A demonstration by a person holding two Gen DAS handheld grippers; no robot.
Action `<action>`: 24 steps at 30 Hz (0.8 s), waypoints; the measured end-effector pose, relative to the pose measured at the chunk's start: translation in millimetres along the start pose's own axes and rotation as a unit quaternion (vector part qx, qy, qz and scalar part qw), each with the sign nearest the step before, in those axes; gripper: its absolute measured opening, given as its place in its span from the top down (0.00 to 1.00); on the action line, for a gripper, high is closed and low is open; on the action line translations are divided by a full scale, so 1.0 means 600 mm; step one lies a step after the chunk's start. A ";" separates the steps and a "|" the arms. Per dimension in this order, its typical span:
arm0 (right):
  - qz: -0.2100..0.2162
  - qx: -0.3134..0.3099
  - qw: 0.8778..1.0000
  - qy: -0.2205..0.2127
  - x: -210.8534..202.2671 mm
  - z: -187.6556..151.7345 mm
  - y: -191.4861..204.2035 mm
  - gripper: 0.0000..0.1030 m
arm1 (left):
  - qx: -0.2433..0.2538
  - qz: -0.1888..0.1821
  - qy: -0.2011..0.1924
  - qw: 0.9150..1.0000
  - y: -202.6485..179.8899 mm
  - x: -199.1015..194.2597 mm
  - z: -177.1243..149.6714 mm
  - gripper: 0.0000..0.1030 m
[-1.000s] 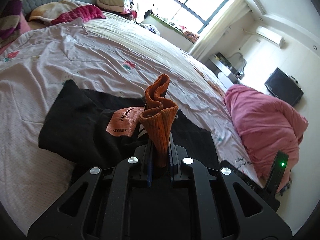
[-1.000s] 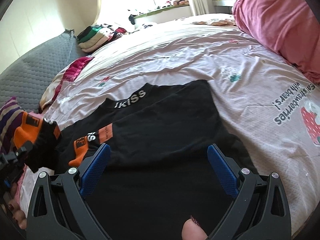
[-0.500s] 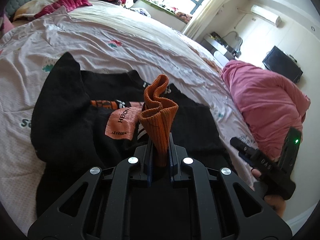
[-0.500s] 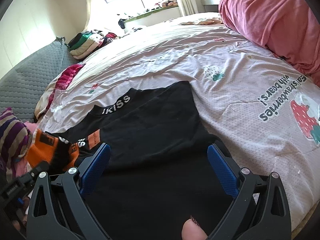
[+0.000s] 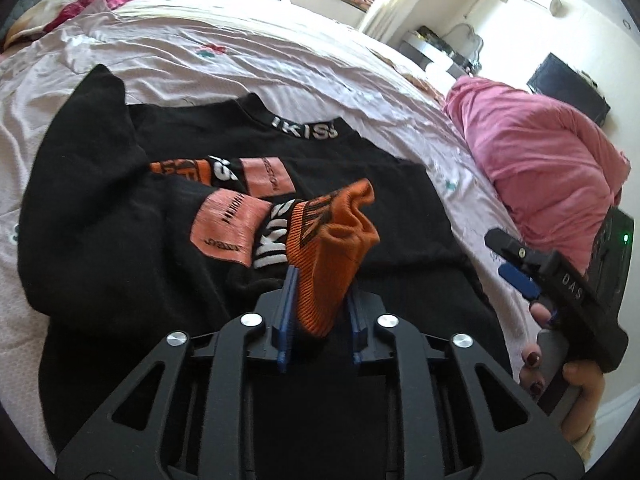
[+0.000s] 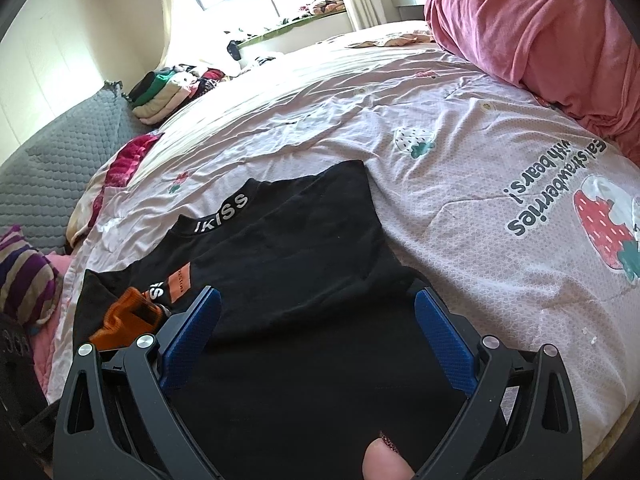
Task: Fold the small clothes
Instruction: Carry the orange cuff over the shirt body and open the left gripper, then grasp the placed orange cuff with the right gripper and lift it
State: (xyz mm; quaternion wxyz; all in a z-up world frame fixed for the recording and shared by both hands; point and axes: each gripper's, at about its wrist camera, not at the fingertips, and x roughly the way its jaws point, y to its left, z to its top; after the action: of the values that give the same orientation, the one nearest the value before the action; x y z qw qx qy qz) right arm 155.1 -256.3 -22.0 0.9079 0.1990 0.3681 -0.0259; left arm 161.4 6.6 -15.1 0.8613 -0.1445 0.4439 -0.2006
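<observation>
Between your left tongs (image 5: pixel 318 312) sits the orange cuff (image 5: pixel 332 248) of the black top (image 5: pixel 120 240), its ribbed end standing up between the blue pads (image 5: pixel 289 304); the fingers are only a little apart and the knit fills the gap, though whether they pinch it or merely flank it you cannot tell. That cuff belongs to a sleeve lying across the chest of the garment, over the salmon patches and white lettering. Spread flat on the bed (image 6: pixel 320 120), the black top shows its collar, printed IKISS, farthest from you.

Your right tongs (image 6: pixel 316 336) hover over the lower part of the top with the blue pads (image 6: pixel 444 344) spread wide and nothing between them. From the left wrist view, your right hand (image 5: pixel 568 376) shows at the right edge, wrapped around its handle.

Farther out, a pink quilt (image 6: pixel 540 28) is heaped at the bed's right side, a stack of folded clothes (image 6: pixel 168 88) lies near the window, and a striped pillow (image 6: pixel 24 276) rests at the left.
</observation>
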 end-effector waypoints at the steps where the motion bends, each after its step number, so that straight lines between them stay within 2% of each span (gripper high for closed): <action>1: 0.002 0.002 1.000 0.002 0.001 0.000 0.000 0.06 | 0.002 -0.001 0.003 1.000 -0.002 0.000 -0.001 0.81; 4: 0.010 0.006 1.000 0.011 0.008 -0.003 0.000 0.06 | 0.007 -0.013 0.006 1.000 -0.009 -0.005 0.000 0.70; 11: 0.025 -0.013 0.999 0.035 0.026 -0.020 0.024 0.06 | 0.001 -0.010 -0.018 1.000 -0.004 -0.036 0.013 0.56; 13: 0.034 -0.025 0.998 0.051 0.035 -0.030 0.038 0.06 | -0.003 0.005 -0.021 1.000 0.005 -0.041 0.022 0.39; 15: 0.044 -0.039 0.996 0.068 0.044 -0.043 0.058 0.06 | -0.007 0.027 -0.024 0.999 0.017 -0.050 0.035 0.29; 20: 0.072 -0.064 0.991 0.090 0.057 -0.067 0.104 0.17 | 0.011 0.082 -0.022 0.996 0.035 -0.066 0.072 0.17; 22: 0.083 -0.067 0.989 0.100 0.064 -0.075 0.119 0.20 | 0.015 0.093 -0.021 0.995 0.039 -0.071 0.085 0.10; 24: 0.092 -0.068 0.987 0.110 0.072 -0.082 0.130 0.25 | 0.020 0.106 -0.018 0.994 0.045 -0.076 0.101 0.09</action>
State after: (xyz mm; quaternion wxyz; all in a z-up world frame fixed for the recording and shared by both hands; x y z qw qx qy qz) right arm 169.2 -161.3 -56.4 0.8717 0.1712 0.4471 0.1050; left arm 193.4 56.2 39.5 0.8885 -0.0828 0.4368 -0.1141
